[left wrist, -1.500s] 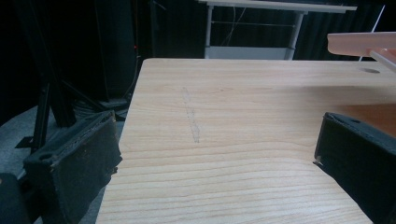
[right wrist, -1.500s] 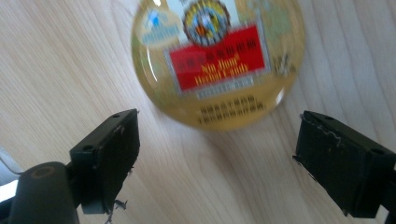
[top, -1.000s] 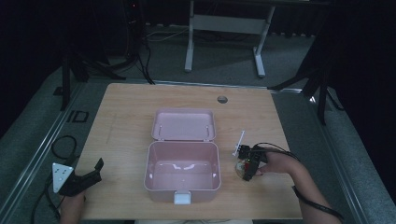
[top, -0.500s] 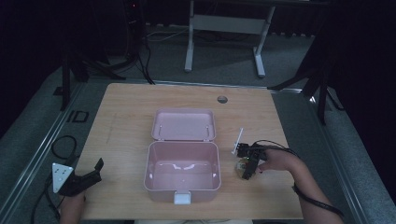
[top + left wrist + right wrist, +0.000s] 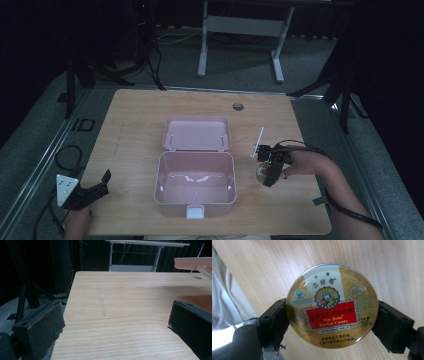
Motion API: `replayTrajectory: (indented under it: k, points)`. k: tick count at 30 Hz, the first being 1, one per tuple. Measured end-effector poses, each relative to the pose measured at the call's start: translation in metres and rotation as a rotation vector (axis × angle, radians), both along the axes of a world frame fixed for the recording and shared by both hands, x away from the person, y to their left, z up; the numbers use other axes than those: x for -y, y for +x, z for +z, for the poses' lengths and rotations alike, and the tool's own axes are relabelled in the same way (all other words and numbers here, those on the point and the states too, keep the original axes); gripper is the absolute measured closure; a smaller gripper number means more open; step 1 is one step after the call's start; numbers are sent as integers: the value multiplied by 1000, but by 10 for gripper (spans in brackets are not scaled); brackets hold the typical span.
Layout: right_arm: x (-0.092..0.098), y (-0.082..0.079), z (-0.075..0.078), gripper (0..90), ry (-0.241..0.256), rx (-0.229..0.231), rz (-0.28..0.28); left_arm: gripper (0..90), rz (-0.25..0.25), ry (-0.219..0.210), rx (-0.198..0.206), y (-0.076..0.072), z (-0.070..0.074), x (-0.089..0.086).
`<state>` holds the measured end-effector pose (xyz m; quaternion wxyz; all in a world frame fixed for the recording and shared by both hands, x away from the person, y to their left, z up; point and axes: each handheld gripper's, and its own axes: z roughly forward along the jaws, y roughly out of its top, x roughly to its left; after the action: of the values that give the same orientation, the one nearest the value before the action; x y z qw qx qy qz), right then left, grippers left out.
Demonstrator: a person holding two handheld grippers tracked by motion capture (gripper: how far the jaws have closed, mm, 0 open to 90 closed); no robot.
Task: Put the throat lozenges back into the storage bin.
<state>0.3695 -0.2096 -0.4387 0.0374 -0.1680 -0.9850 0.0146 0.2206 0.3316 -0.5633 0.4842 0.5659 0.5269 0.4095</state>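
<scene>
A round gold candy tin (image 5: 332,305) with a red label reading "Nin Jiom Herbal Candy" sits between the two black jaws of my right gripper (image 5: 333,313), which press on its left and right edges. From above, the tin (image 5: 260,173) and right gripper (image 5: 267,172) are just right of an open pink box (image 5: 160,180), over the wooden table. The box's lid (image 5: 197,134) lies flat behind its empty base. My left gripper (image 5: 104,184) rests at the table's front left corner, open, with bare wood between its jaws (image 5: 116,322).
The wooden table (image 5: 130,125) has a round cable hole (image 5: 238,106) near its far edge. The pink lid's edge (image 5: 192,262) juts in at the upper right of the left gripper view. Cables (image 5: 62,155) lie on the floor at the left.
My right gripper has shifted slightly away from the front edge with the tin in it. The left gripper has stayed put.
</scene>
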Motion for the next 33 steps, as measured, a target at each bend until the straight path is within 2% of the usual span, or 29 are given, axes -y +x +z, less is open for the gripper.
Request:
replayTrajectory:
  k: [5,6,7,10,15,33]
  points:
    - [-1,-1,28,201,15,22,-14,5,1,-1,0,0,0,0]
    - [-1,-1,44,201,32,41,-21,5,1,-1,0,0,0,0]
    - [-1,-1,44,201,32,41,-21,5,0,0,-1,0,0,0]
    - [-4,-2,56,201,40,59,-25,5,1,-2,0,0,0,0]
    - [-17,-4,59,202,25,55,-1,5,0,-1,-1,0,0,0]
    - [-95,-14,67,202,78,34,162,5,-3,-9,2,0,0,-1]
